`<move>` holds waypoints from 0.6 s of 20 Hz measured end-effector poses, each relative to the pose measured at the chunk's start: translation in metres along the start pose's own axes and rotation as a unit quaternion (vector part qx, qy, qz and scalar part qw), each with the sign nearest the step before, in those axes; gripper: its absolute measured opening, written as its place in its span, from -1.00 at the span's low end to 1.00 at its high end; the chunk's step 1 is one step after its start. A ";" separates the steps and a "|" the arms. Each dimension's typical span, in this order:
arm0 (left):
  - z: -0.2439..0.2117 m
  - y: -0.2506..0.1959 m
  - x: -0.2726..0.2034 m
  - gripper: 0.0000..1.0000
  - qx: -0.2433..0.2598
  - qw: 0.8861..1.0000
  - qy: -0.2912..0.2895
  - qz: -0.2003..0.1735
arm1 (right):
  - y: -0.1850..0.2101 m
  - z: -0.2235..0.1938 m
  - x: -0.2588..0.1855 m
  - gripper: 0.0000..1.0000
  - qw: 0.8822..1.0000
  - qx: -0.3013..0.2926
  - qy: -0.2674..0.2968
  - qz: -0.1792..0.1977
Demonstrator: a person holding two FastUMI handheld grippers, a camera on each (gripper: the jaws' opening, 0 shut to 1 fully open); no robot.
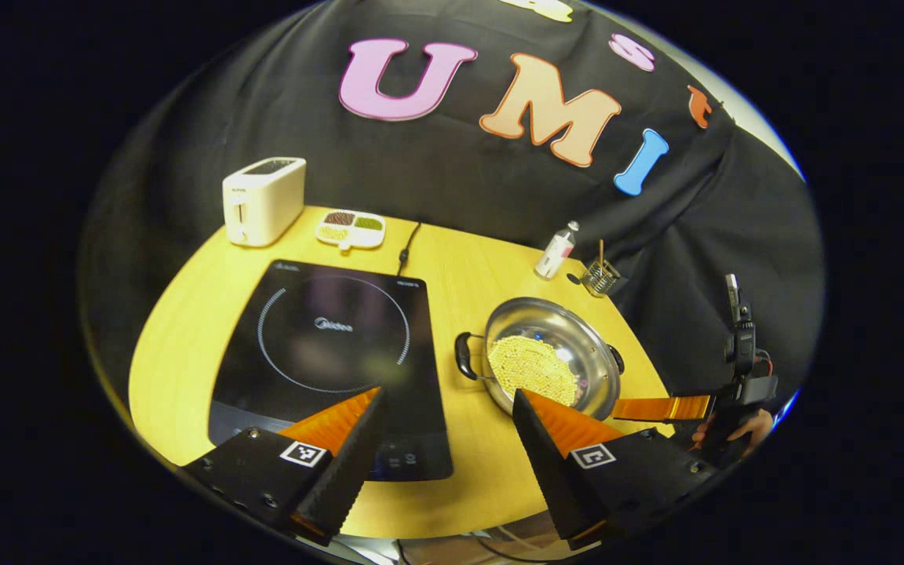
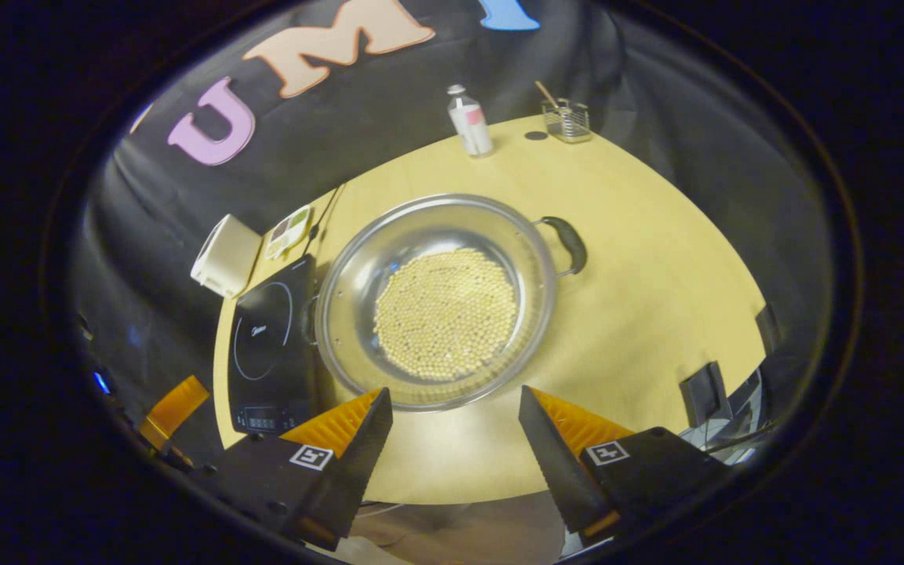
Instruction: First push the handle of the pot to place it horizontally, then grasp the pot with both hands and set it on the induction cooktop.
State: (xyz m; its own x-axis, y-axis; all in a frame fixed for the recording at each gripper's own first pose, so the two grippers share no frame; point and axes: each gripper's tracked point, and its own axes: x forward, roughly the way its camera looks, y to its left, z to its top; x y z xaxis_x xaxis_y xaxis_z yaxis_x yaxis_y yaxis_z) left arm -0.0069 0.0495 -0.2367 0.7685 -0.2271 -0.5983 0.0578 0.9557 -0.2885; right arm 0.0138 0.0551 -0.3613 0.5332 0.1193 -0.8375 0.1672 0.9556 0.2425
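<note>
Yellow table (image 1: 468, 275): pot (image 2: 436, 302) sits beside the cooktop (image 1: 326, 353), near the front edge. Your left gripper (image 1: 448, 447) and right gripper (image 2: 456, 451) both hang spread, empty.

On the bench (image 1: 185, 314): one pot (image 1: 570, 337) with two handles (image 1: 464, 355), one induction cooktop (image 1: 326, 353), one toaster (image 1: 262, 201), one divided dish (image 1: 351, 229), one bottle (image 1: 556, 253), one wire holder (image 1: 601, 276). Two grippers (image 1: 448, 424).
</note>
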 end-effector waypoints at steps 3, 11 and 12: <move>-0.015 -0.015 0.022 0.94 -0.020 0.999 0.042 0.001 | -0.024 0.016 0.009 0.86 1.000 0.007 0.011 -0.006; -0.033 -0.033 0.075 0.96 -0.075 0.991 0.111 0.030 | -0.075 0.059 0.058 0.98 0.997 0.033 0.063 0.008; -0.036 -0.036 0.083 0.96 -0.078 0.989 0.122 0.028 | -0.080 0.062 0.064 0.98 0.997 0.033 0.071 0.011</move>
State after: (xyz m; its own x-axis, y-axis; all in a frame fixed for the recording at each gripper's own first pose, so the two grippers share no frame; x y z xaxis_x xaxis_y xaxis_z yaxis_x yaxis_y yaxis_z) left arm 0.0316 -0.0100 -0.3030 0.5897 -0.2312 -0.7738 -0.0948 0.9317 -0.3507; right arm 0.0857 -0.0301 -0.4037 0.4150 0.1821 -0.8914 0.2131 0.9331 0.2898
